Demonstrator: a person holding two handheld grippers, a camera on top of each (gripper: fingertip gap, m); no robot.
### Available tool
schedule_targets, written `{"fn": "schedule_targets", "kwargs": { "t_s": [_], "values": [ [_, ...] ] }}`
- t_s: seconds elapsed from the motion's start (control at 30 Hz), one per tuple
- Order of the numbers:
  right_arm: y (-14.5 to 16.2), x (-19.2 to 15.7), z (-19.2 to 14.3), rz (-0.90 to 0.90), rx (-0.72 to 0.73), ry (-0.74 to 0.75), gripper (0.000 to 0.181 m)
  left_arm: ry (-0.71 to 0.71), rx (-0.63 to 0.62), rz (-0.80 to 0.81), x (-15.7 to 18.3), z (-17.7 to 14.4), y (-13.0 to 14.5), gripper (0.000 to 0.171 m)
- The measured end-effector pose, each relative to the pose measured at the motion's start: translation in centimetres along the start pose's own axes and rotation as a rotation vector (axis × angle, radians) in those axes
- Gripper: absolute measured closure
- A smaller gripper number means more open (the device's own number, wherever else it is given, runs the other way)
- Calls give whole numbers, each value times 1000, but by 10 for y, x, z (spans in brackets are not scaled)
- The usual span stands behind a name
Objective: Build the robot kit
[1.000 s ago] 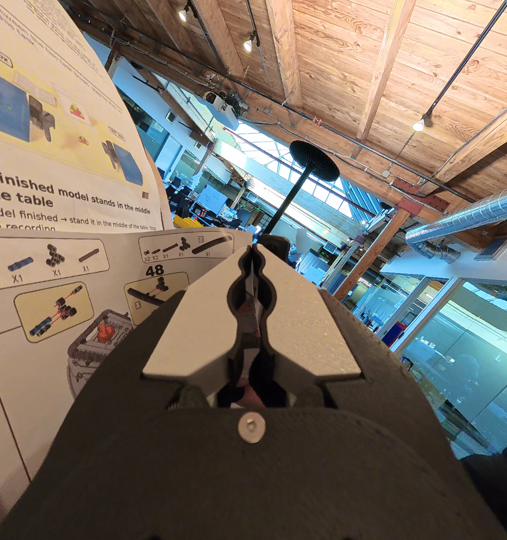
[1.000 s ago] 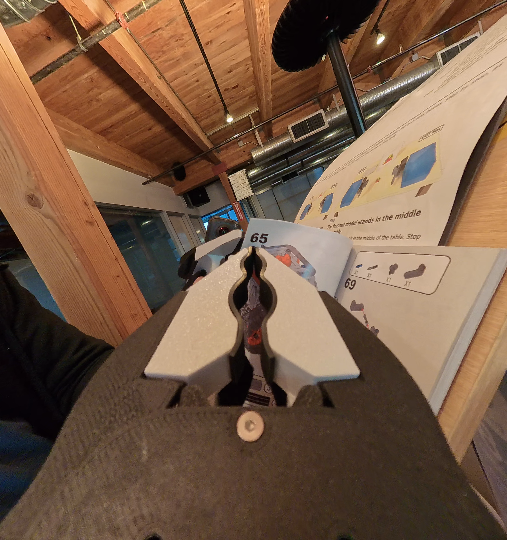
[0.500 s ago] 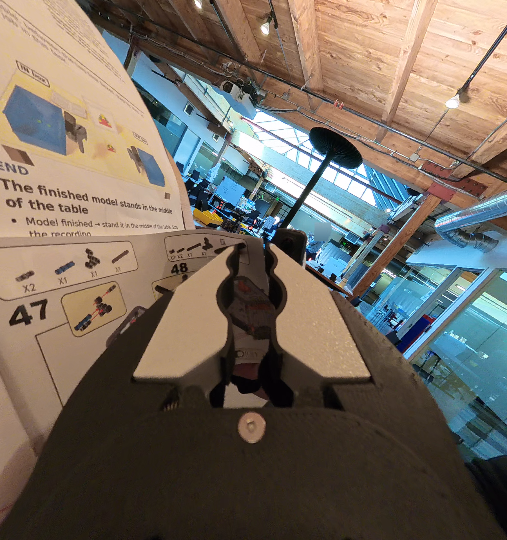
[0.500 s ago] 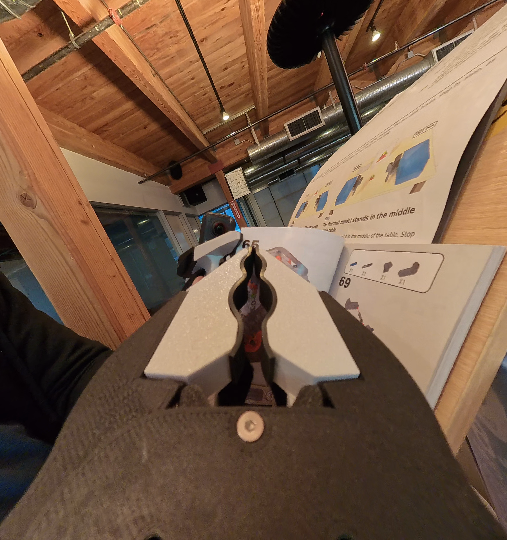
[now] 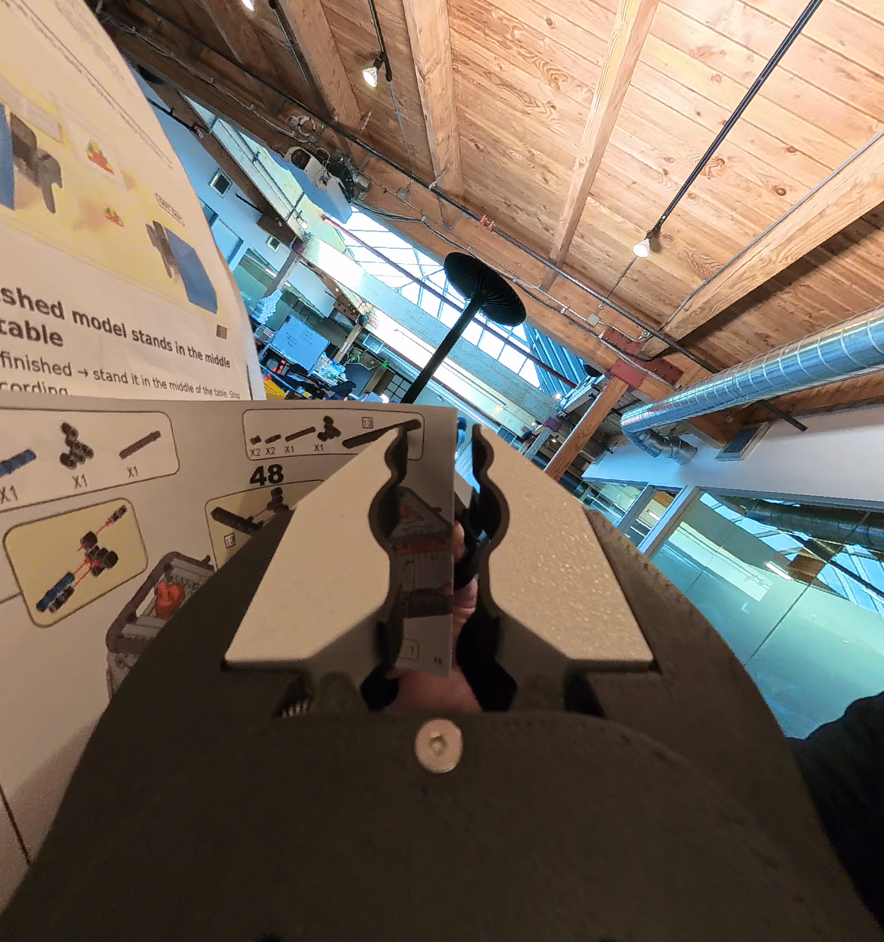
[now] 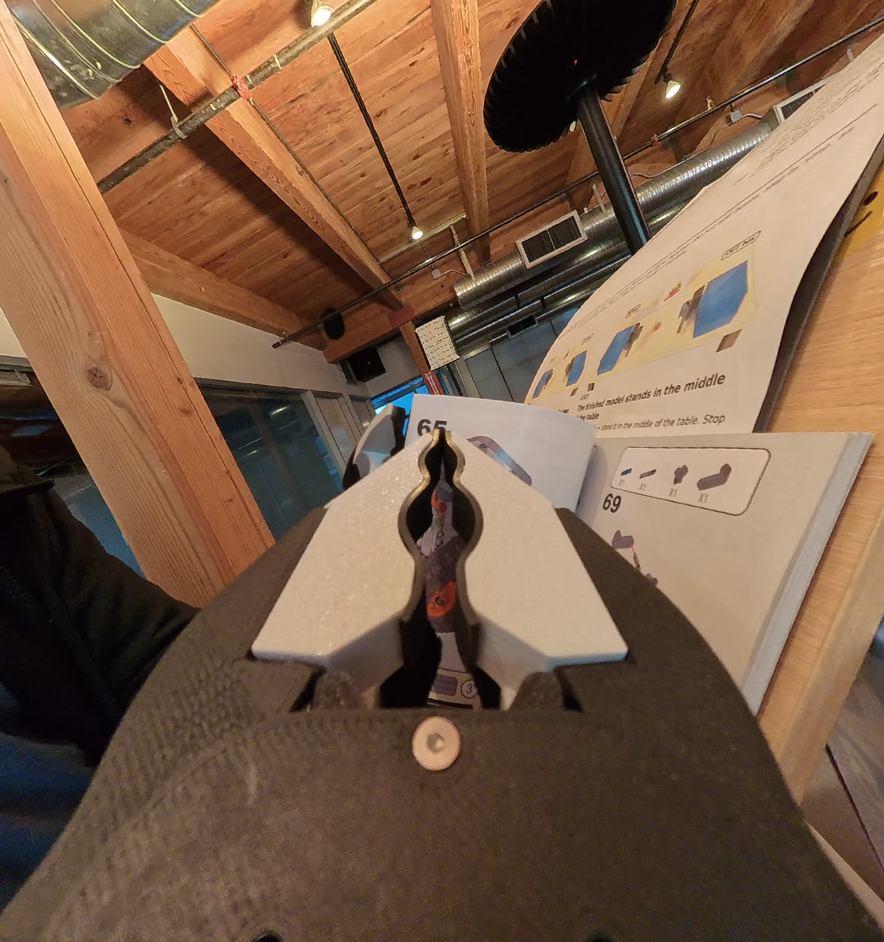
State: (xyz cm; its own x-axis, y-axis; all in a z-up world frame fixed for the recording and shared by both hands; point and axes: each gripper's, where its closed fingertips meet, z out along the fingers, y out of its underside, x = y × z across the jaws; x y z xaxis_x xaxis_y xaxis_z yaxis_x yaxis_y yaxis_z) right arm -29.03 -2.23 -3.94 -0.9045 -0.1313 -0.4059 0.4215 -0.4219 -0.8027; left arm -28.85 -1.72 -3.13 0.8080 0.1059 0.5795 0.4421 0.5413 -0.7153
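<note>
An open instruction booklet [image 5: 123, 484] leans on a wooden board. My left gripper [image 5: 437, 433] is open. The edge of one booklet page [image 5: 424, 535] stands in the gap between its jaws and rests against the left finger. My right gripper [image 6: 442, 433] is shut on a curled booklet page [image 6: 506, 433], which shows through the gaps between its fingers. The booklet's right-hand page [image 6: 710, 535] lies flat on the board [image 6: 847, 408]. A grey finger of the left gripper [image 6: 373, 443] shows just behind the curled page.
A large printed sheet [image 5: 72, 255] [image 6: 684, 331] hangs above the booklet on the board. A black lamp pole [image 5: 445, 346] [image 6: 603, 153] stands behind. A wooden post [image 6: 98, 357] stands to the left. A person's dark sleeve [image 6: 47, 586] is close on the left. Only a small space, under 4 cm, lies between the two pairs of fingers.
My left gripper, shut on the page edge a second ago, has opened and the page now sits loose in the gap. My right gripper stays shut on its page.
</note>
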Motion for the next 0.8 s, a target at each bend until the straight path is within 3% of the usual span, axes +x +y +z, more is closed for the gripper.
{"fn": "schedule_targets", "kwargs": {
  "t_s": [0.8],
  "values": [
    [-5,-1,-2,14,31,-21,181,69,45,-130,1,3,-2,153]
  ]
}}
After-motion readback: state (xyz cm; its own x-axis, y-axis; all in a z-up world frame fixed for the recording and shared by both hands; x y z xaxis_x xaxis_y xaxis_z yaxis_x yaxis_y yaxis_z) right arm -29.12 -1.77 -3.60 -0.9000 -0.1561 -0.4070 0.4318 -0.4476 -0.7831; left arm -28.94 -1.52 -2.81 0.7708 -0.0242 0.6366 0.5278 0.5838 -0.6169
